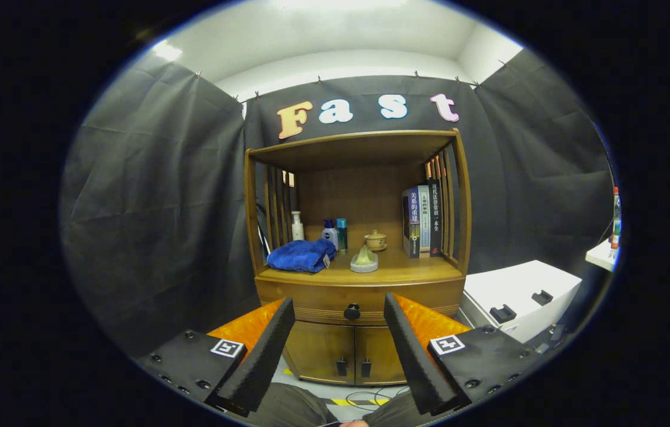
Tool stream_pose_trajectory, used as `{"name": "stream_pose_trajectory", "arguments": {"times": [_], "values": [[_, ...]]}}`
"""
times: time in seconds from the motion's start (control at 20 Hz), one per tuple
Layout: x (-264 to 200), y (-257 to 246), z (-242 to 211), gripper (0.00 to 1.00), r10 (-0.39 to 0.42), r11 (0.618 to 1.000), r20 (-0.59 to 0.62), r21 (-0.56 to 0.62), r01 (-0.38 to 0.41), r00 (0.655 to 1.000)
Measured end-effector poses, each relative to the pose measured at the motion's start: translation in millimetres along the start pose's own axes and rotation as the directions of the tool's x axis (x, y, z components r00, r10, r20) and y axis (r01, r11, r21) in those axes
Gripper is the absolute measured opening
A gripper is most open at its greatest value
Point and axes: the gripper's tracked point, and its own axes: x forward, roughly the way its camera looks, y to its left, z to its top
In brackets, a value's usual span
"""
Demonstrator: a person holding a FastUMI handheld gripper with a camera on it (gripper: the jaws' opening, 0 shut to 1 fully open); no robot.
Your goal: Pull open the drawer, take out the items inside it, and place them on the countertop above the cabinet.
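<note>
A wooden cabinet (pixel 358 284) stands ahead against the black cloth wall. Its drawer (pixel 311 299) is closed, with a dark round knob (pixel 352 311) in the middle of its front. My gripper (pixel 339 303) is open and empty; the knob lies beyond and between the two fingertips, some distance off. The countertop (pixel 406 271) above the drawer carries a folded blue towel (pixel 302 255), a white pump bottle (pixel 297 226), two small blue bottles (pixel 335 234), a small pale figurine (pixel 364 260), a lidded ceramic pot (pixel 375 240) and upright books (pixel 421 220).
Two small doors (pixel 352 356) with dark handles sit under the drawer. A white box (pixel 521 296) with black handles stands to the cabinet's right, and a bottle (pixel 615 222) on a white ledge beyond it. Cables and yellow tape lie on the floor below.
</note>
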Motion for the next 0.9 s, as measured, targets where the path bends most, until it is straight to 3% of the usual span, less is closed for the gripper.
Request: {"name": "stream_pose_trajectory", "arguments": {"times": [0.3,0.9], "values": [[-1.0,-10.1,-5.6,0.98,-0.07,0.997,0.0,-0.041,0.07,0.998],[0.4,-2.6,9.3,0.98,-0.058,0.998,0.033,-0.005,0.059,0.998]]}}
